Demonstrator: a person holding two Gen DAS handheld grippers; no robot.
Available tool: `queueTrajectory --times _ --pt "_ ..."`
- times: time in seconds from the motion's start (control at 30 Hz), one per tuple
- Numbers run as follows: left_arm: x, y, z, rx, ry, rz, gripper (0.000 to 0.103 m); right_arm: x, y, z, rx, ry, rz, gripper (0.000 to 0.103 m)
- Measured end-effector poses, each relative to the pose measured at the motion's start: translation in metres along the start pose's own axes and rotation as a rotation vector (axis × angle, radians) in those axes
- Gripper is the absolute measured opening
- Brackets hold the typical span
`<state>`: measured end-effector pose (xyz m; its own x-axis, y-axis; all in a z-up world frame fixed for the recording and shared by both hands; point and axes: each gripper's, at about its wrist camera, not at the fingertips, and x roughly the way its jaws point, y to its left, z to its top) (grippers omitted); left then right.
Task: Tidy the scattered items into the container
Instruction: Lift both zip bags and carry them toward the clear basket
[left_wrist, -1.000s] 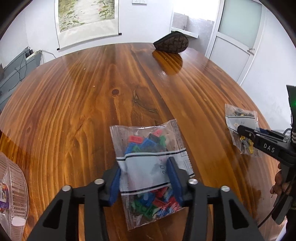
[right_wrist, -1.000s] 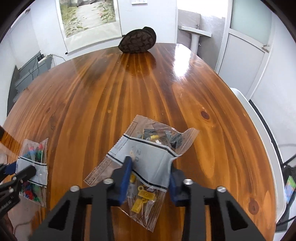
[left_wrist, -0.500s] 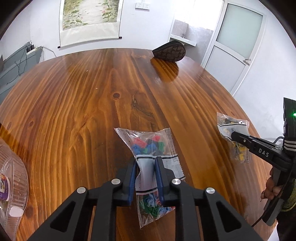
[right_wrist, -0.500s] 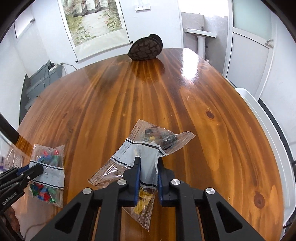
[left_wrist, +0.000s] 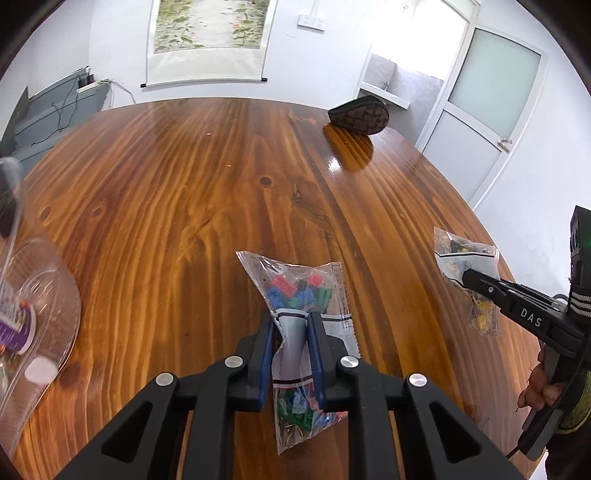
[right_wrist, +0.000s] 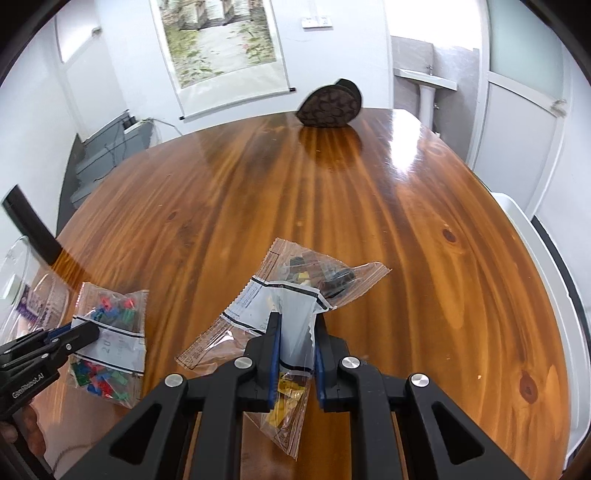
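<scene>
My left gripper (left_wrist: 290, 321) is shut on a clear zip bag of red, blue and green bricks (left_wrist: 299, 288), held lifted above the wooden table (left_wrist: 184, 206). My right gripper (right_wrist: 295, 321) is shut on a second zip bag of yellow and dark pieces (right_wrist: 310, 280), also lifted. Each gripper shows in the other's view: the right one (left_wrist: 469, 275) with its bag (left_wrist: 465, 254), the left one (right_wrist: 92, 330) with its bag (right_wrist: 110, 332). A clear plastic container (left_wrist: 37, 314) sits at the table's left edge, also seen in the right wrist view (right_wrist: 22, 288).
A brown patterned pouch (left_wrist: 360, 116) lies at the far side of the table (right_wrist: 330, 105). A purple-labelled item (left_wrist: 11, 325) lies in the container. A dark strip (right_wrist: 33, 232) crosses the left of the right wrist view.
Both grippers closed on their bags and lifted them off the table. The views have risen and the left gripper has moved toward the container.
</scene>
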<state>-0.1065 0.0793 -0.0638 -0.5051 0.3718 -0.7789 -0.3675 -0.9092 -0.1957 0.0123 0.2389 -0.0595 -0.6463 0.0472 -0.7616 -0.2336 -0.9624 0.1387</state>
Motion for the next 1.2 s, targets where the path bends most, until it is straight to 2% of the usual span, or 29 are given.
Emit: queueTrajectory --times 0.47,0.83,1.2 --pt "-0.045 0.014 -0.018 -0.05 -0.096 0.04 0.011 -0.021 0.061 -0.009 -0.122 -0.021 0.129 0.015" --pt "-0.085 0.03 -0.033 -0.079 -0.152 0.06 0.01 -0.029 0.109 -0.017 -0.219 -0.024 0.213 0.015" --pt "-0.117 0.046 -0.046 -0.135 -0.206 0.112 0.01 -0.041 0.145 -0.023 -0.289 -0.045 0.283 0.015"
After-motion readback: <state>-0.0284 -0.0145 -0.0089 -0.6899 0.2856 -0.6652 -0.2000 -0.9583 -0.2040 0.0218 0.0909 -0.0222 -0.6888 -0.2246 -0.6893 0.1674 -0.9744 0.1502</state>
